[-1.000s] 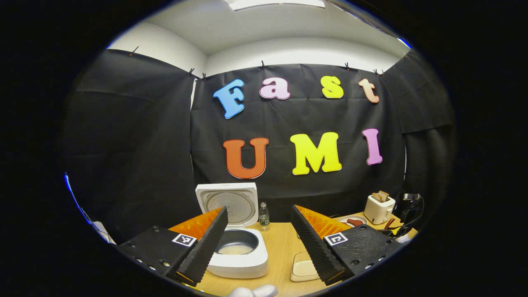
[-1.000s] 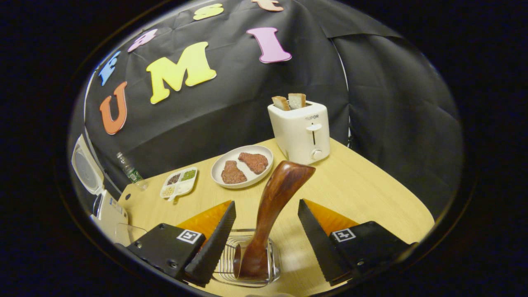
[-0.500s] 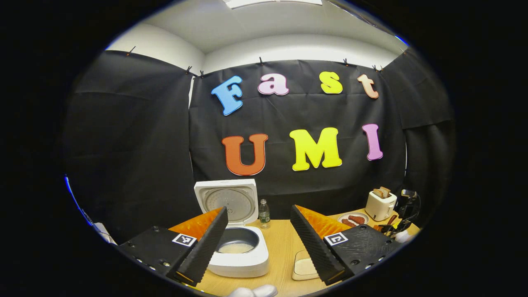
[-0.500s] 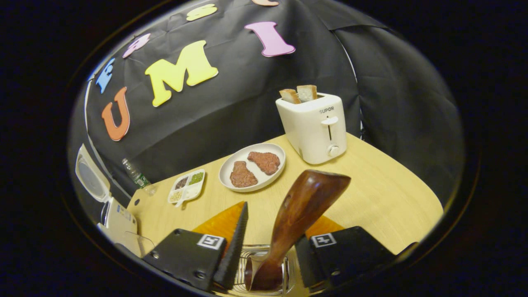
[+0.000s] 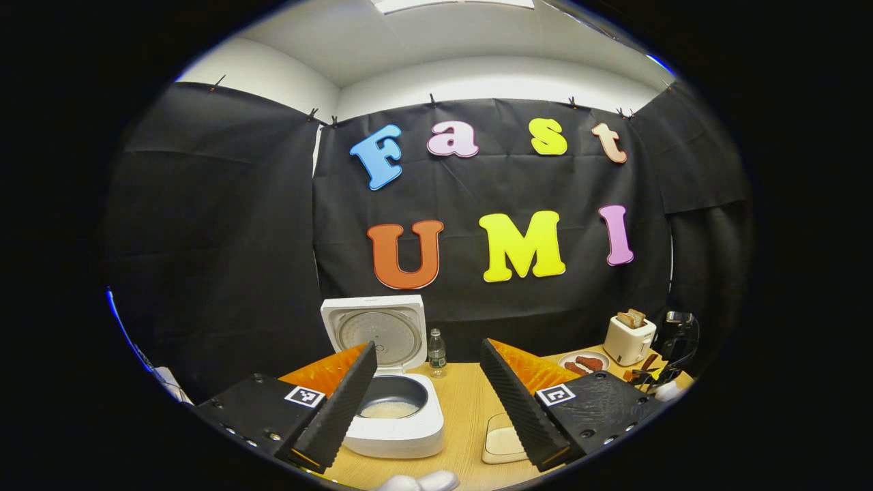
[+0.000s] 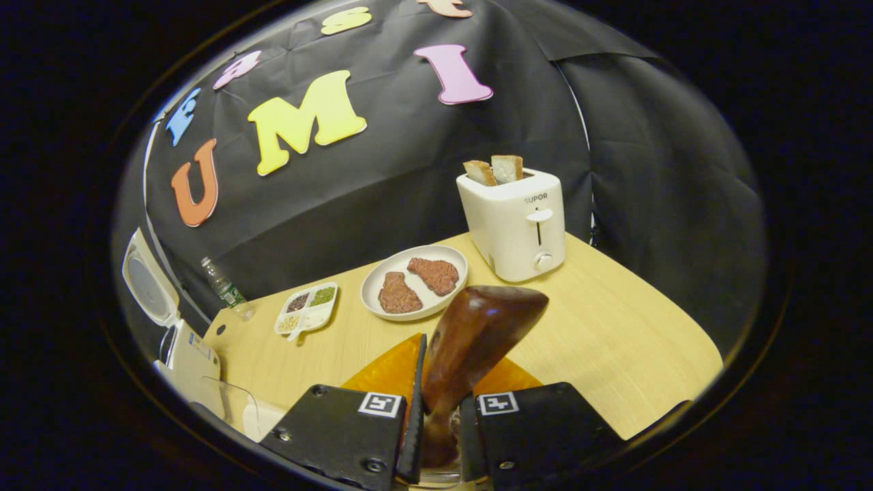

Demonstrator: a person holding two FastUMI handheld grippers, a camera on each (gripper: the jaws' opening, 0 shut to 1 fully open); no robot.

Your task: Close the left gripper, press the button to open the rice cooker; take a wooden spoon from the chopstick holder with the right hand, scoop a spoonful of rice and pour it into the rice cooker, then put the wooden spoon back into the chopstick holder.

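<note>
Our right claw point(image 6: 440, 423) is pinching the wooden spoon point(image 6: 470, 341) low on its handle, both fingers pressed against it. The spoon stands nearly upright and leans a little to the right — its broad dark end points up over the table point(image 6: 614, 341). We judge it stiff and light, with a smooth, glossy finish that could slip or swivel between the fingers, so a hold on the narrow part of the handle suits it. The holder under it is too hidden to describe. Our left claw point(image 5: 428, 389) hangs spread wide, holding nothing, near the rice cooker point(image 5: 395, 426) — lid up, pale rice in the pot.
</note>
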